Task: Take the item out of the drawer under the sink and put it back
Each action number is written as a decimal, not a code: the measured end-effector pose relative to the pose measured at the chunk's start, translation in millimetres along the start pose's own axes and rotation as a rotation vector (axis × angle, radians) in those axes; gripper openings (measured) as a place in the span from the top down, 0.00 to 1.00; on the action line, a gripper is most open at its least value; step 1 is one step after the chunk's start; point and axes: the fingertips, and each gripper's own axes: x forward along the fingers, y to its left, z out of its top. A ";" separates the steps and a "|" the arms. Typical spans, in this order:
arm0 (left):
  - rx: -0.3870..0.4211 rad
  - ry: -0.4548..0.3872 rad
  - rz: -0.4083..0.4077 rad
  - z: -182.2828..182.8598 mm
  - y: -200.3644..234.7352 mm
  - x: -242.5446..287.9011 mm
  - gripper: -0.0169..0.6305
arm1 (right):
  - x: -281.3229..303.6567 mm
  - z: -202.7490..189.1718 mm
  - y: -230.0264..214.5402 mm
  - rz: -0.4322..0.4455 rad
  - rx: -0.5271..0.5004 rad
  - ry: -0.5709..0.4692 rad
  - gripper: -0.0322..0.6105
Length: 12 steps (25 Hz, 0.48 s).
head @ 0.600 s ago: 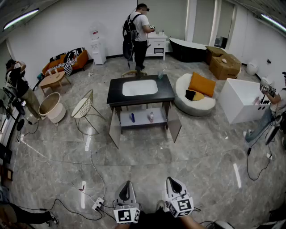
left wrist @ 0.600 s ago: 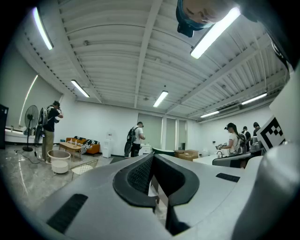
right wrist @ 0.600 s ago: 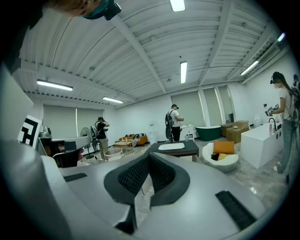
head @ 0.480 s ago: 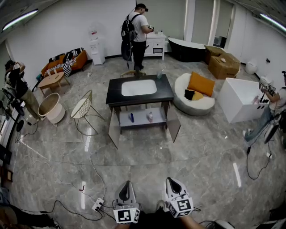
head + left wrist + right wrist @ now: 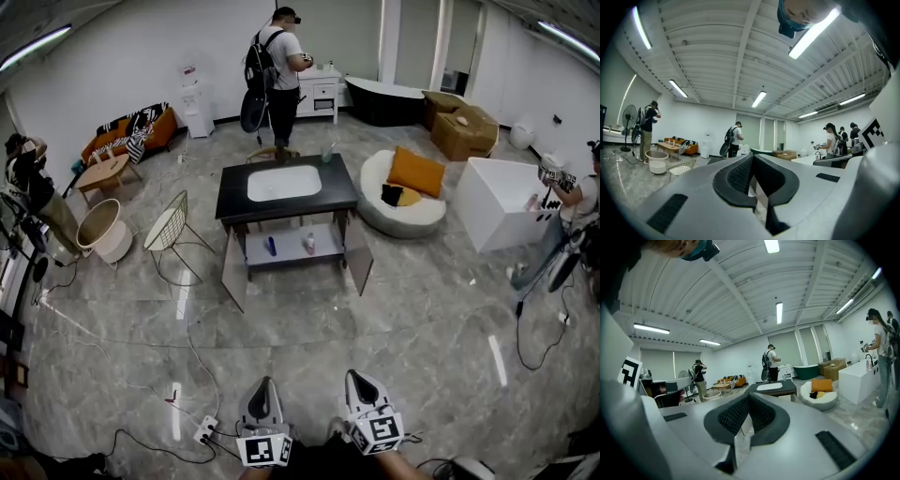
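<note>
The sink cabinet stands mid-room, with a black top and a white basin. Both its doors hang open below. On the shelf inside stand a blue bottle and a small pale bottle. My left gripper and right gripper are at the bottom edge of the head view, far from the cabinet and pointing towards it. Both are shut, with nothing between the jaws. In the right gripper view the cabinet shows just past the gripper. The left gripper hides most of the cabinet in its own view.
A wire chair stands left of the cabinet, a white round seat with an orange cushion to its right, then a white box. Cables and a power strip lie on the floor ahead. A person stands behind the cabinet; others are at both sides.
The head view has shifted a little, so the cabinet sits slightly further left and higher in the frame. Both grippers keep their places at the bottom edge.
</note>
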 end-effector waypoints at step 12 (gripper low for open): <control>0.015 -0.001 0.016 -5.8 -42.3 20.3 0.96 | -3.5 -10.5 -30.9 0.049 -0.026 0.032 0.94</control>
